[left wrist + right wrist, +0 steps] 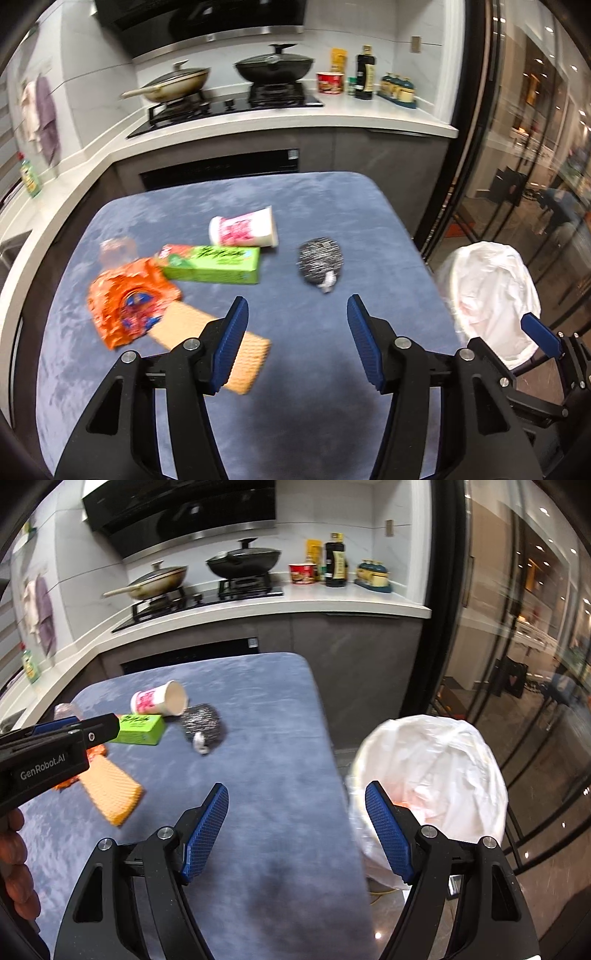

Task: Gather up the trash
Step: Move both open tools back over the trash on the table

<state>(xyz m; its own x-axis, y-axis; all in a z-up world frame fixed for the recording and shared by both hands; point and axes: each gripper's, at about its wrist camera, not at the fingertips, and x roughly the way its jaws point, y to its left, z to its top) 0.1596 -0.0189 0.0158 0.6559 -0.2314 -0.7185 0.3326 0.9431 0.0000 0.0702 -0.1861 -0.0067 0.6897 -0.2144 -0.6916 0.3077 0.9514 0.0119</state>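
Note:
Trash lies on a blue-covered table (295,406): a pink and white paper cup (245,230) on its side, a green box (214,264), a crumpled orange wrapper (127,302), a tan ribbed pad (245,354) and a black and white crumpled packet (319,260). My left gripper (297,306) hangs open above the table's near part, nothing between its fingers; its left finger overlaps the tan pad in the picture. My right gripper (297,790) is open and empty over the table's right edge, beside the white-lined bin (432,775). The cup (159,701), box (142,729) and packet (201,722) lie far left of it.
A clear plastic item (118,251) sits behind the orange wrapper. Beyond the table runs a kitchen counter (332,118) with a stove, two pans and bottles. A glass door (535,147) stands to the right. A hand (14,867) holds the left gripper's body (55,749).

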